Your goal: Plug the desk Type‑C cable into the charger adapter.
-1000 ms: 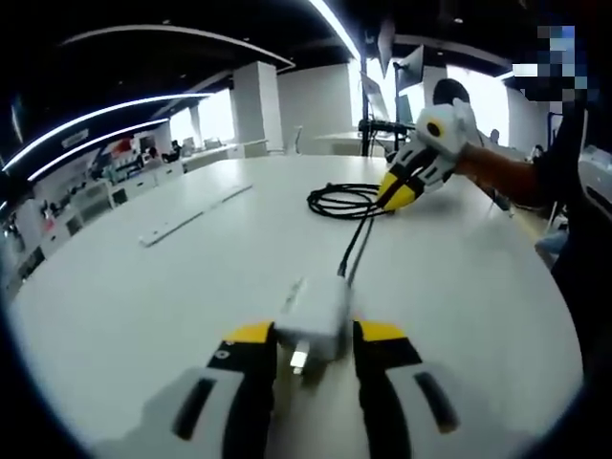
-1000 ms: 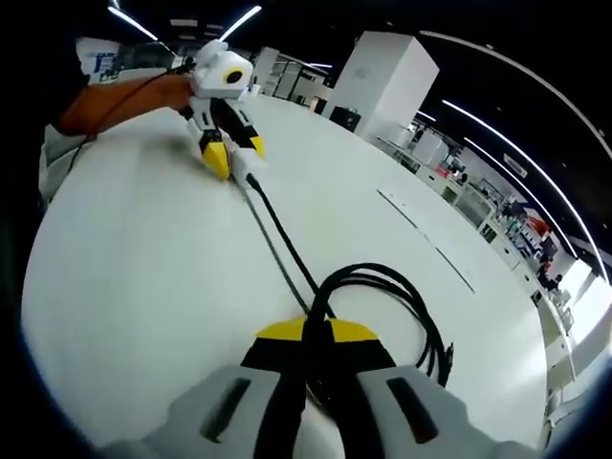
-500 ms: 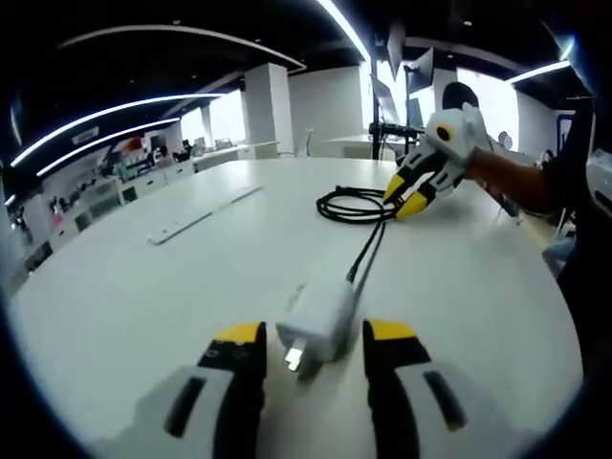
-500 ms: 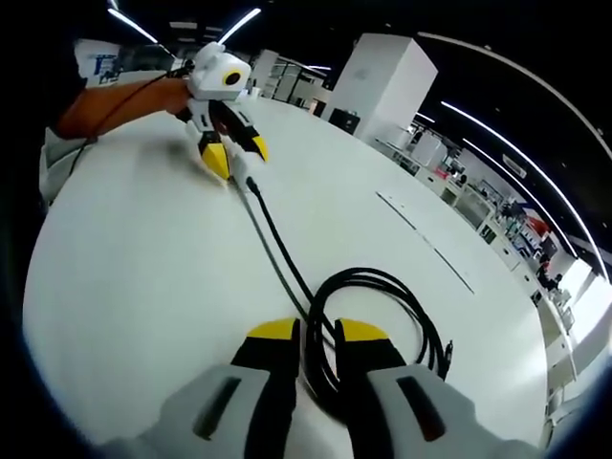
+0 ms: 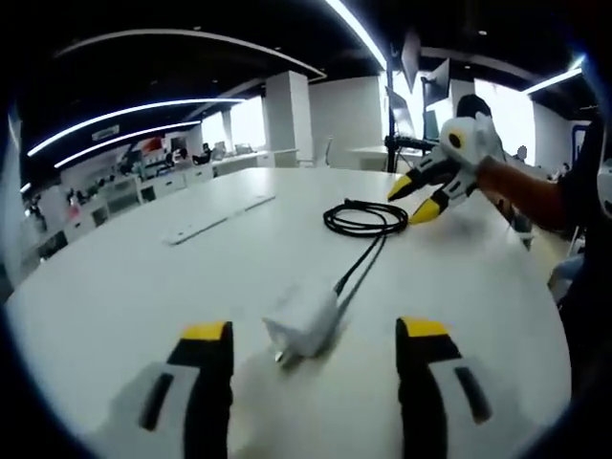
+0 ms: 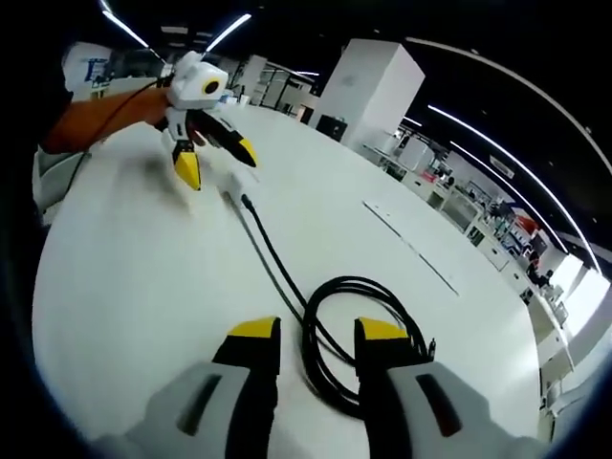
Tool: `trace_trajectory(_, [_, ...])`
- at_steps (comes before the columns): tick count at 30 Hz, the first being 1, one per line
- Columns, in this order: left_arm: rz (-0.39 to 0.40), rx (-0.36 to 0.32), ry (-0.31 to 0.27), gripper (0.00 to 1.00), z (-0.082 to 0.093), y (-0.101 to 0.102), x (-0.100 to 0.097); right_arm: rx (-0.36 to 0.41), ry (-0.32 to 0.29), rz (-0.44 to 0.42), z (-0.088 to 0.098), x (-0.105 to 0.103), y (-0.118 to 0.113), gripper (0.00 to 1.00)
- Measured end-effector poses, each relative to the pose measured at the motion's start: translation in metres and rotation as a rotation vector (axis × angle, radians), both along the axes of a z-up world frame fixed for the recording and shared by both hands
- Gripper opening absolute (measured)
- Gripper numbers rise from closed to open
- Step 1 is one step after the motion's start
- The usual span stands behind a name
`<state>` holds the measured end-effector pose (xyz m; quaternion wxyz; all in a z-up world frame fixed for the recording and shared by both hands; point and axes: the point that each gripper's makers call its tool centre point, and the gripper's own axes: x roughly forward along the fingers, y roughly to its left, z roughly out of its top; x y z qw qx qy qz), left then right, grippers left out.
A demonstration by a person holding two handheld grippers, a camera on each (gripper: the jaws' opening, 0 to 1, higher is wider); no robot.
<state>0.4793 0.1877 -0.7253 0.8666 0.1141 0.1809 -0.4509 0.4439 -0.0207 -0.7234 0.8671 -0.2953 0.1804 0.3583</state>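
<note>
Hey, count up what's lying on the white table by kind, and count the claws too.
White charger adapter: 1
Black cable, one end at the adapter, rest coiled: 1
Flat white strip farther along the table: 1
Claws, left claw and right claw, both open: 2
Total: 5

- We count one white charger adapter [image 5: 304,324].
- We count one black cable [image 6: 356,330], partly coiled.
- We count two grippers: left gripper [image 5: 316,341] and right gripper [image 6: 316,332].
- We count one white bench [image 5: 143,287].
- We count one flat white strip [image 5: 216,216].
</note>
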Motion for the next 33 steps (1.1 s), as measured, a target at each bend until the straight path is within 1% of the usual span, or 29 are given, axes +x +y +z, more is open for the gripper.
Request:
trace_trajectory(2, [0.013,-0.002,0.008,0.74,0.001,0.002,-0.004,0.014,0.004,-0.009,0.003,-0.002,-0.001,0.34])
trace_trajectory(5, [0.021,-0.01,0.014,0.8,0.004,0.003,-0.008,0.032,0.019,-0.018,0.004,-0.006,-0.002,0.44])
trace_trajectory(7, [0.028,-0.014,0.015,0.85,0.006,0.004,-0.01,0.04,0.029,-0.023,0.004,-0.008,-0.003,0.57])
trace_trajectory(9, [0.041,-0.02,0.017,0.89,0.009,0.005,-0.012,0.05,0.043,-0.031,0.004,-0.011,-0.004,0.68])
trace_trajectory(10, [0.059,-0.042,0.02,0.92,0.014,0.007,-0.015,0.062,0.066,-0.034,0.003,-0.016,-0.004,0.71])
trace_trajectory(13, [0.079,-0.094,0.034,0.99,0.023,0.007,-0.021,0.082,0.089,-0.047,0.004,-0.025,-0.006,0.82])
trace_trajectory(15, [0.087,-0.107,0.039,1.0,0.025,0.008,-0.028,0.101,0.097,-0.061,0.006,-0.032,-0.008,0.91])
trace_trajectory(17, [0.088,-0.108,0.045,1.0,0.027,0.009,-0.036,0.119,0.101,-0.072,0.008,-0.037,-0.01,0.94])
trace_trajectory(18, [0.087,-0.106,0.047,1.0,0.027,0.009,-0.039,0.138,0.098,-0.083,0.012,-0.043,-0.012,0.97])
trace_trajectory(21, [0.085,-0.104,0.045,1.0,0.031,0.011,-0.048,0.173,0.09,-0.113,0.019,-0.05,-0.02,1.0])
trace_trajectory(27, [0.09,-0.096,0.022,1.0,0.037,0.014,-0.072,0.213,0.088,-0.152,0.027,-0.065,-0.033,1.0])
trace_trajectory(33, [0.112,-0.102,0.009,1.0,0.041,0.021,-0.086,0.223,0.064,-0.189,0.036,-0.08,-0.042,1.0])
